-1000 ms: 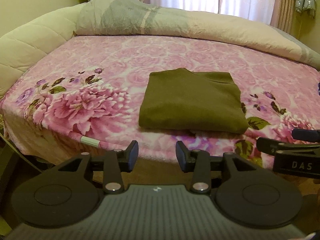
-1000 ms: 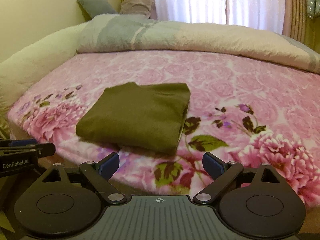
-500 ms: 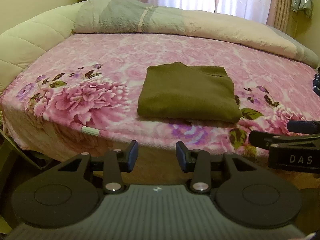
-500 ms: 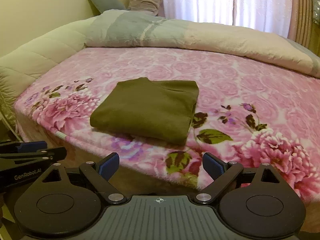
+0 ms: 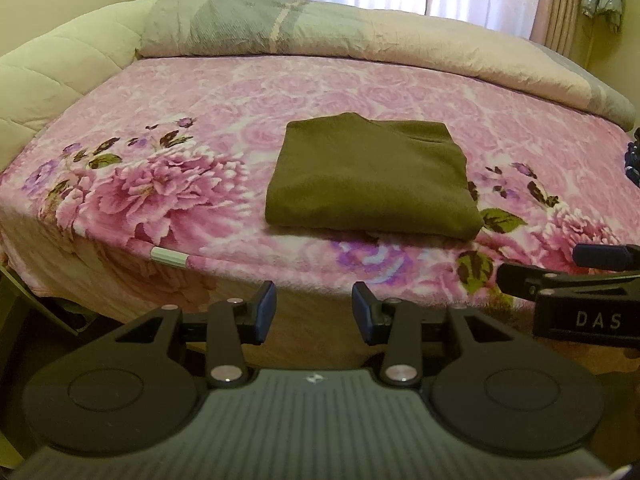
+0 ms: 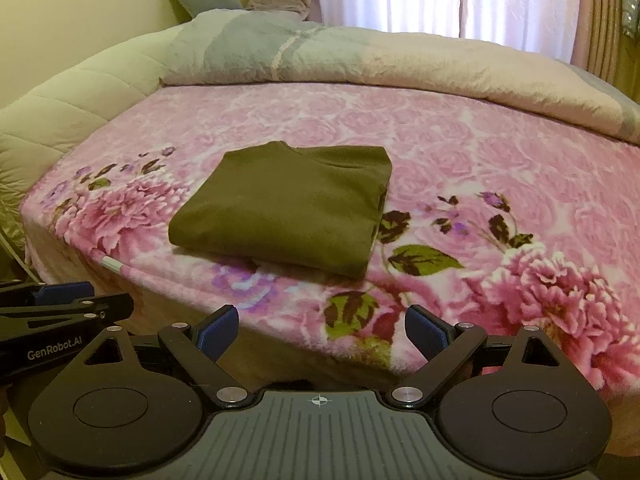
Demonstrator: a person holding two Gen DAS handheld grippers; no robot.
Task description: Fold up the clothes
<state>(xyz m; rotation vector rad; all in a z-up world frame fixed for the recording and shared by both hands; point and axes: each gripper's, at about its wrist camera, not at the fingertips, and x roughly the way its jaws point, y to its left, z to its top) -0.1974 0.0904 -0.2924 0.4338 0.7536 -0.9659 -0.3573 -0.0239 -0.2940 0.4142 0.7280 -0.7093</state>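
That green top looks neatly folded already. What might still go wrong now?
The top lies near the bed's front edge, so a nudge might slide it off. Both grippers, left and right, hang open and close together in front of the bed; reaching in again may rumple the folds.

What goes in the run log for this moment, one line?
olive-green folded garment: flat on pink floral blanket | left gripper: open, empty, off bed edge | right gripper: open, empty | contact: none
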